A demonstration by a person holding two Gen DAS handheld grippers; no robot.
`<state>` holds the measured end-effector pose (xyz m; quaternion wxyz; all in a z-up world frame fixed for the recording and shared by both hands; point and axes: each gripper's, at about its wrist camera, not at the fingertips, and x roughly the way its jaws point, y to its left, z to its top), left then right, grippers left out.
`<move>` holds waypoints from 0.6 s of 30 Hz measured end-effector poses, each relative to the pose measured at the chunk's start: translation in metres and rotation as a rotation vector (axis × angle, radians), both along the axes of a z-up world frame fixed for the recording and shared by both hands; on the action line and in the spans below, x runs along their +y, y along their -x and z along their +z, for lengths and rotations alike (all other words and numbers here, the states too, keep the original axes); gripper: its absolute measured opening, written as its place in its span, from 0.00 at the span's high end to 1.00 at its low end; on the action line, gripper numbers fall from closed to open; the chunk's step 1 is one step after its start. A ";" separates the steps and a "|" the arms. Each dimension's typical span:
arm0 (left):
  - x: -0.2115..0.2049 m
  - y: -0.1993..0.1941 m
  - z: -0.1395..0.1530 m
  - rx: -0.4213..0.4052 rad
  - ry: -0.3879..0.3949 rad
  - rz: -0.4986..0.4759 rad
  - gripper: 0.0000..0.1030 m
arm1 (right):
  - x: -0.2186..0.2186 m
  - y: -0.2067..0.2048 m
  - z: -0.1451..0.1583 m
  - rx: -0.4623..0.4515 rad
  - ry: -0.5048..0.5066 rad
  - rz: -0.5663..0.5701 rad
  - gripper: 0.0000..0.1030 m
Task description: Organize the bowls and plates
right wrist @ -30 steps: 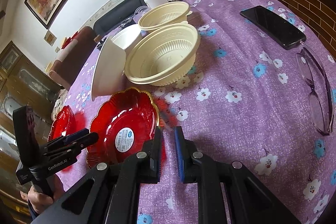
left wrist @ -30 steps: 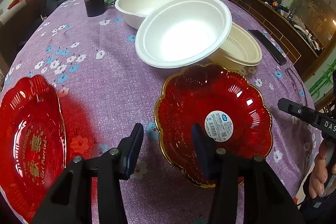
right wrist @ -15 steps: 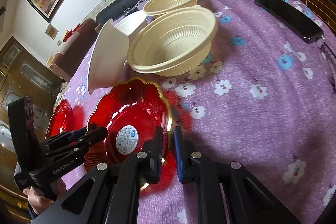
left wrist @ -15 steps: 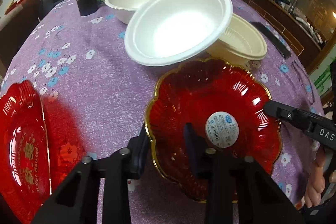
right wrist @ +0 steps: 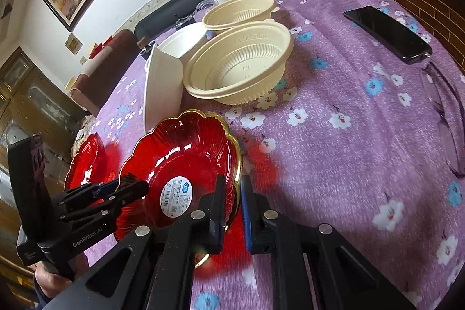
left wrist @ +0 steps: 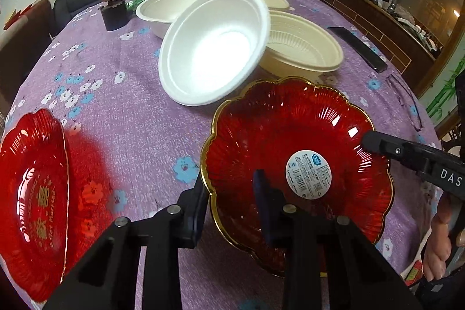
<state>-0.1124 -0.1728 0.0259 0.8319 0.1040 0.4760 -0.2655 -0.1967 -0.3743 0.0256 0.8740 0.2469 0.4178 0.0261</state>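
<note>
Gold-rimmed red plate (left wrist: 299,141) sits tilted on the tabletop (left wrist: 130,118), just in front of the white foam bowl (left wrist: 215,48); my left gripper (left wrist: 232,188) and right gripper (right wrist: 234,204) each clamp its rim on opposite sides.

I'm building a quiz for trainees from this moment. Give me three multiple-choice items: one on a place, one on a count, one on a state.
1. Where is the phone?
A. in a bowl
B. on the tablecloth
C. on a red plate

2. How many red plates are in view?
A. one
B. two
C. four

3. How does the white foam bowl sit?
A. tilted
B. flat
C. upside down

Answers: 1 B, it lies on the cloth beside the glasses. 2 B, the gold-rimmed plate and the lettered plate. 3 A, its rim leans on the cream bowl.
</note>
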 end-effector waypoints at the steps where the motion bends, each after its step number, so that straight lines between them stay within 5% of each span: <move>1: 0.000 0.003 0.001 -0.003 0.003 -0.002 0.71 | 0.000 0.004 0.001 -0.002 0.000 -0.002 0.90; 18: 0.011 0.027 0.022 -0.049 0.053 0.002 0.71 | 0.008 0.030 0.019 -0.047 0.004 -0.011 0.90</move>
